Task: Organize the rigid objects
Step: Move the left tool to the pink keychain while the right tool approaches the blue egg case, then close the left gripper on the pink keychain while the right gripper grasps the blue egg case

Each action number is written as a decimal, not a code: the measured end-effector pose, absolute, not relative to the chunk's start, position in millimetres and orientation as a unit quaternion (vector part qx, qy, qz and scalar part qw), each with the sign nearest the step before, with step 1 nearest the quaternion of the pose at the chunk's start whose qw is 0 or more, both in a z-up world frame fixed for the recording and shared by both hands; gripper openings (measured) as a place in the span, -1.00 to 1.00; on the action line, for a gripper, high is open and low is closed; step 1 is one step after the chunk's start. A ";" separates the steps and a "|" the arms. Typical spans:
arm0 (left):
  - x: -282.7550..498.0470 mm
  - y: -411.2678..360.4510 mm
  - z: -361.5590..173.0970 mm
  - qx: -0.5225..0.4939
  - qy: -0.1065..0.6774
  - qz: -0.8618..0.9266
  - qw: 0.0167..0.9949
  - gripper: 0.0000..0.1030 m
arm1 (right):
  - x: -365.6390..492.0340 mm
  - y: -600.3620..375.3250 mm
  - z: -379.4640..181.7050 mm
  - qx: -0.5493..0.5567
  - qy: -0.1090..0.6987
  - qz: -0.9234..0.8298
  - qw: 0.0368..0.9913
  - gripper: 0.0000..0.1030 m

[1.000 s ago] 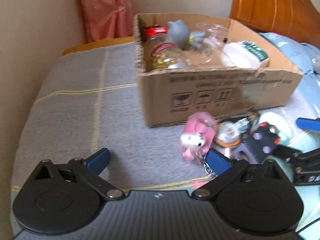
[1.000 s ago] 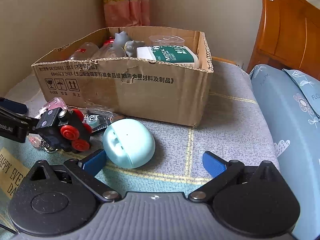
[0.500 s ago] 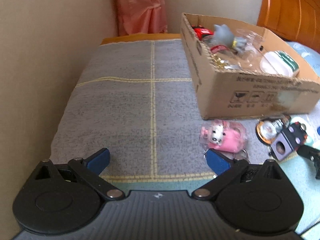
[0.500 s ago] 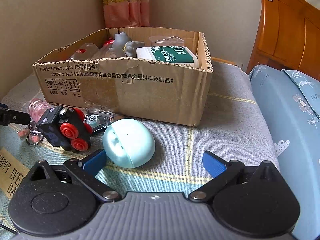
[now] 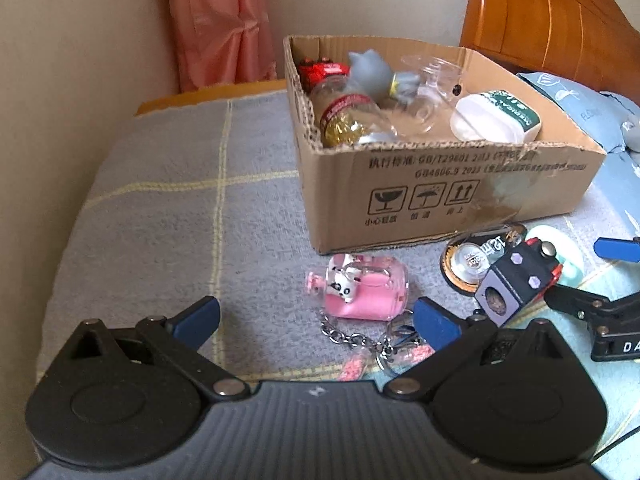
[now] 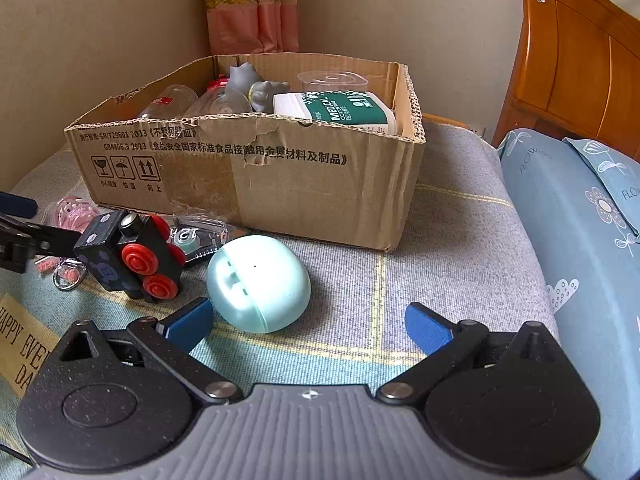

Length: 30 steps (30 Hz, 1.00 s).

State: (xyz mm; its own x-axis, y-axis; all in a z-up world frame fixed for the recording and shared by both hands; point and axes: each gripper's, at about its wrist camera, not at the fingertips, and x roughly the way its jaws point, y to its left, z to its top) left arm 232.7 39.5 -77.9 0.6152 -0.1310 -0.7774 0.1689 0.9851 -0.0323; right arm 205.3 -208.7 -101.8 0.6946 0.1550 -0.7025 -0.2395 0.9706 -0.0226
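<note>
Since half a second ago the left gripper (image 5: 316, 320) has swung back toward the cardboard box (image 5: 440, 200), so the pink keychain bottle (image 5: 366, 290) now lies just ahead of its right fingertip instead of off to the side; the right gripper (image 6: 308, 324) has barely shifted. Both claws stand wide with nothing between the blue pads.

The box is the collecting place: it already holds a grey figurine (image 5: 370, 74), a clear bottle with a red label (image 5: 346, 120), a clear plastic cup (image 5: 428, 96) and a white tub with a green label (image 6: 340, 110). What is left to sort sits loose in front of its near wall: the pink bottle with its chain trailing toward the left gripper, a black toy block with red wheels (image 6: 132, 254), a clear blister pack (image 6: 196, 236) touching the block, and a pale green egg-shaped case (image 6: 258, 282) just ahead of the right gripper's left finger. The wide stance suits picking; my guess is that the left claw goes for the pink bottle and the right for the egg case, being nearest.

All of it rests on a bed with a grey blanket crossed by yellow lines (image 5: 180, 208), soft enough to let round things settle rather than roll. A beige wall and a pink curtain (image 5: 224, 24) close the corner, with a wooden headboard (image 6: 580, 60) and a blue flowered pillow (image 6: 580, 220) on the right
</note>
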 end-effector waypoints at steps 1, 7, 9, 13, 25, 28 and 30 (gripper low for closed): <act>232.6 40.1 -78.8 0.020 0.431 -0.083 0.898 0.99 | 205.4 -208.9 -101.7 -0.056 0.376 0.107 0.919 1.00; 232.2 44.0 -82.0 0.021 0.425 -0.078 0.901 0.98 | 205.8 -209.0 -101.6 -0.057 0.376 0.108 0.919 1.00; 231.1 43.8 -82.5 0.020 0.422 -0.079 0.903 0.98 | 205.8 -209.3 -101.8 -0.057 0.375 0.109 0.919 1.00; 232.4 39.8 -82.5 0.020 0.418 -0.081 0.905 0.93 | 206.2 -209.0 -101.9 -0.057 0.375 0.109 0.919 1.00; 235.4 36.4 -81.7 0.014 0.412 -0.086 0.907 0.98 | 205.7 -207.6 -102.2 -0.057 0.373 0.110 0.919 1.00; 234.8 33.7 -83.0 0.022 0.405 -0.081 0.910 0.99 | 205.7 -207.3 -102.0 -0.057 0.373 0.110 0.920 1.00; 236.7 32.5 -82.7 0.020 0.408 -0.076 0.910 0.99 | 205.6 -207.2 -101.6 -0.057 0.372 0.110 0.920 1.00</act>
State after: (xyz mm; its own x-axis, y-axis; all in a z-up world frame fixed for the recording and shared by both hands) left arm 236.7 32.5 -82.7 0.6554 -0.1220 -0.7453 0.1548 0.9876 -0.0255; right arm 205.6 -207.2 -101.5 0.6993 0.1603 -0.6966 -0.2456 0.9691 -0.0236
